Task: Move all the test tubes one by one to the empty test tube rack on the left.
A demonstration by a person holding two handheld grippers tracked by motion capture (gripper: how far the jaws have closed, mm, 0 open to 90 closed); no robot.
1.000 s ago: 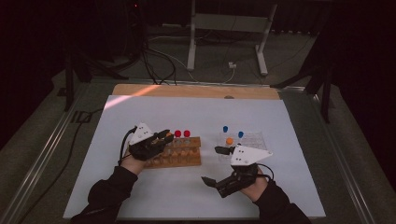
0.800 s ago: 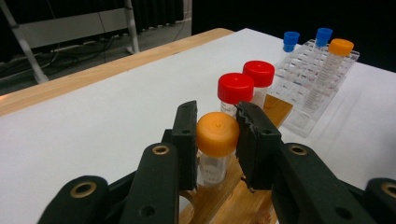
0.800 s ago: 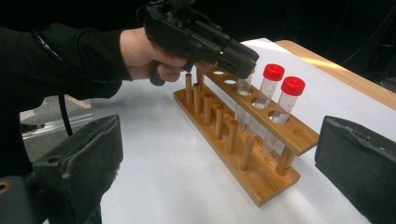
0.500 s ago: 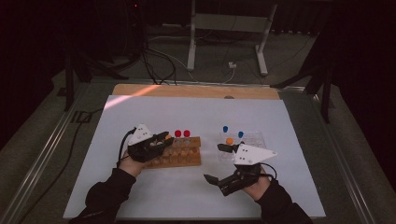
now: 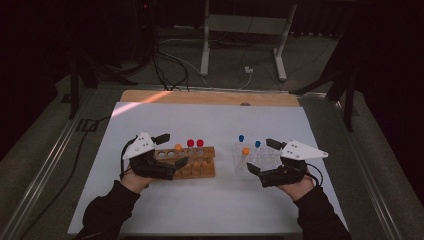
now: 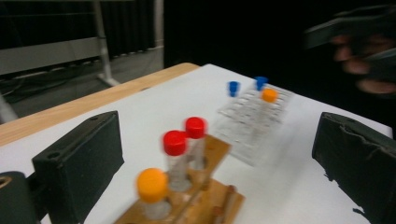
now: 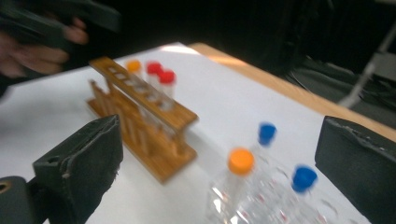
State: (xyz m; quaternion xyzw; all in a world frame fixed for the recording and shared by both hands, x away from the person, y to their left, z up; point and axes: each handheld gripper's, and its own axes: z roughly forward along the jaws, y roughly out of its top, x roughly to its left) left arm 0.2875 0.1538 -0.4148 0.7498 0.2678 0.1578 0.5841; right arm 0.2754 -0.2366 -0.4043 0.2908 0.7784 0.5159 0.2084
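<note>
The left gripper (image 5: 167, 149), jaws just opened wide, hovers at the wooden rack (image 5: 202, 167); the right gripper (image 5: 260, 156) is open.

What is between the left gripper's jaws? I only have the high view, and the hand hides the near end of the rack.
Observer: Nothing is gripped. In the left gripper view the left gripper has its jaws wide apart, having just been opening. The first orange-capped tube stands in the wooden rack between them, and neither pad touches it.
Operator: And is the right one on a tube yet?
Observer: No. In the right gripper view the right gripper has its jaws open. The second orange-capped tube stands in the clear rack ahead of them, between the two pads and apart from both.
</note>
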